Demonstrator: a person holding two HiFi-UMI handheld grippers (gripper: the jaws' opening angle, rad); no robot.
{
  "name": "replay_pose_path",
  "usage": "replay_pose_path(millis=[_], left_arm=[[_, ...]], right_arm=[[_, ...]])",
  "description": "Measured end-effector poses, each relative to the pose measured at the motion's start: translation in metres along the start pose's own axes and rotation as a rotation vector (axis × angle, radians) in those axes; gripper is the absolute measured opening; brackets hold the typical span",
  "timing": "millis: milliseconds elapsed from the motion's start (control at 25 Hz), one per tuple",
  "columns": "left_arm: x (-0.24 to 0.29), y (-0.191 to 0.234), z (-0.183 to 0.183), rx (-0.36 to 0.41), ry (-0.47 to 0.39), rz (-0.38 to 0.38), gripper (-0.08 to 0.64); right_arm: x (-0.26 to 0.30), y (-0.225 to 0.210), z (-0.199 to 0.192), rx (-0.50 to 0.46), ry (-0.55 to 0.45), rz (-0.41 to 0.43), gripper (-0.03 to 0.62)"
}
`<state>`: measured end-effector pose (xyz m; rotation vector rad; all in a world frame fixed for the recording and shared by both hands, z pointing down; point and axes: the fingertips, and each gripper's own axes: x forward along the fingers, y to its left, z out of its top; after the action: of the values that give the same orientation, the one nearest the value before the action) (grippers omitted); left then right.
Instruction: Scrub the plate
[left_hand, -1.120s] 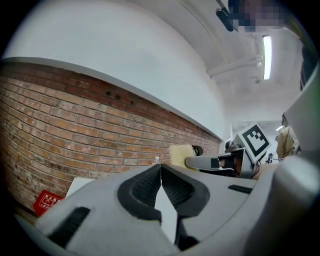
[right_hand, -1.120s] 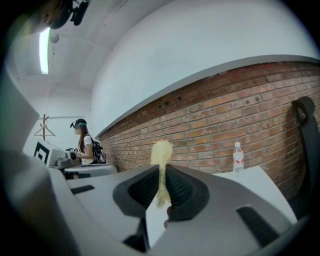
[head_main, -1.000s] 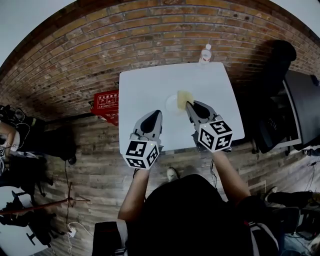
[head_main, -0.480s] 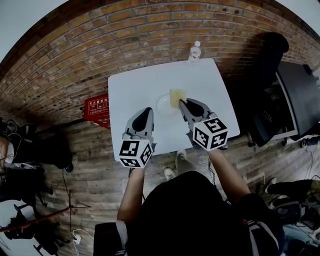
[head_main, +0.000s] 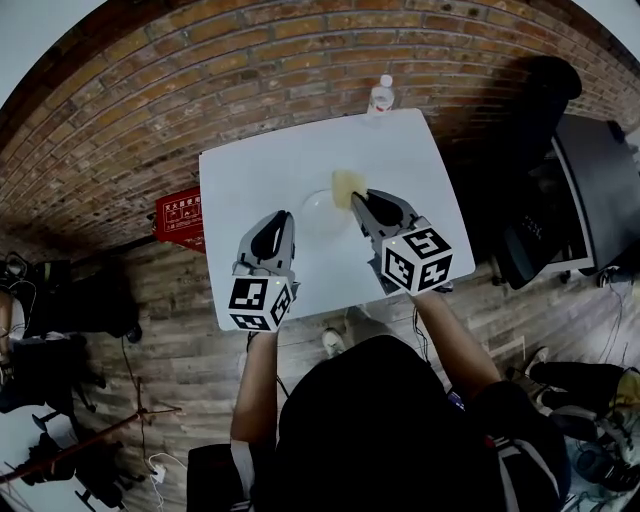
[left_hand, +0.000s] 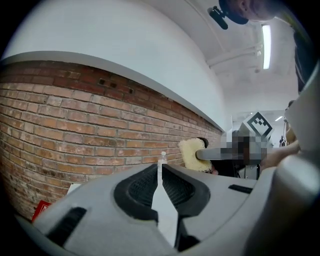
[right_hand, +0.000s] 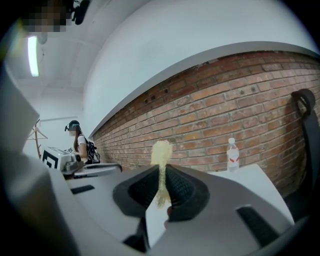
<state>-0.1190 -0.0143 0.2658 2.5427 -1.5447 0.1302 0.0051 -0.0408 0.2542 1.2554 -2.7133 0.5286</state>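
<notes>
Plate (head_main: 318, 214) lay near the centre of the white table (head_main: 250, 170). It was pale against the tabletop in the head view, and neither gripper view showed it.

Right gripper (head_main: 358, 200) had its jaws clamped on a yellow sponge (head_main: 346, 184). The sponge sat over the plate's one-o'clock rim; contact between the two could not be confirmed.

Left gripper (head_main: 281, 222) hung at the plate's nine o'clock, with its jaws closed together and nothing between them.

Writing: a red box (head_main: 180, 218) on the floor at the table's nine o'clock carried white characters too small to read. A water bottle (head_main: 380, 96) stood at the table's twelve-o'clock edge. Its label band (right_hand: 231, 159) showed in the right gripper view, but the print was illegible. Each gripper's cube (head_main: 415, 258) bore black-and-white square markers only.

Only the right gripper view showed a person (right_hand: 78, 141) far off beside the brick wall (right_hand: 240, 110). Only the left gripper view showed the sponge side-on, with the right gripper's jaw tip pressed into it.
</notes>
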Motion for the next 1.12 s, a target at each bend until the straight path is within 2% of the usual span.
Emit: replay_pose_path(millis=[240, 520, 840, 880, 920, 960, 1120], left_arm=[[0.027, 0.003, -0.022, 0.023, 0.048, -0.024, 0.021], [0.050, 0.009, -0.051, 0.133, 0.112, -0.025, 0.023], [0.070, 0.016, -0.091, 0.118, 0.200, -0.058, 0.026], [0.074, 0.016, -0.096, 0.108, 0.208, -0.064, 0.054], [0.077, 0.016, -0.102, 0.095, 0.217, -0.073, 0.132], [0.081, 0.015, -0.107, 0.084, 0.227, -0.083, 0.170], [0.093, 0.010, -0.128, 0.107, 0.270, -0.134, 0.190]], right_arm=[[0.016, -0.022, -0.014, 0.024, 0.058, 0.011, 0.043], [0.035, -0.045, -0.037, 0.048, 0.120, 0.030, 0.043], [0.053, -0.063, -0.067, 0.076, 0.183, 0.039, 0.043], [0.055, -0.066, -0.072, 0.079, 0.192, 0.040, 0.043], [0.056, -0.068, -0.076, 0.083, 0.202, 0.040, 0.043], [0.057, -0.071, -0.080, 0.087, 0.212, 0.039, 0.043], [0.065, -0.079, -0.097, 0.099, 0.252, 0.038, 0.043]])
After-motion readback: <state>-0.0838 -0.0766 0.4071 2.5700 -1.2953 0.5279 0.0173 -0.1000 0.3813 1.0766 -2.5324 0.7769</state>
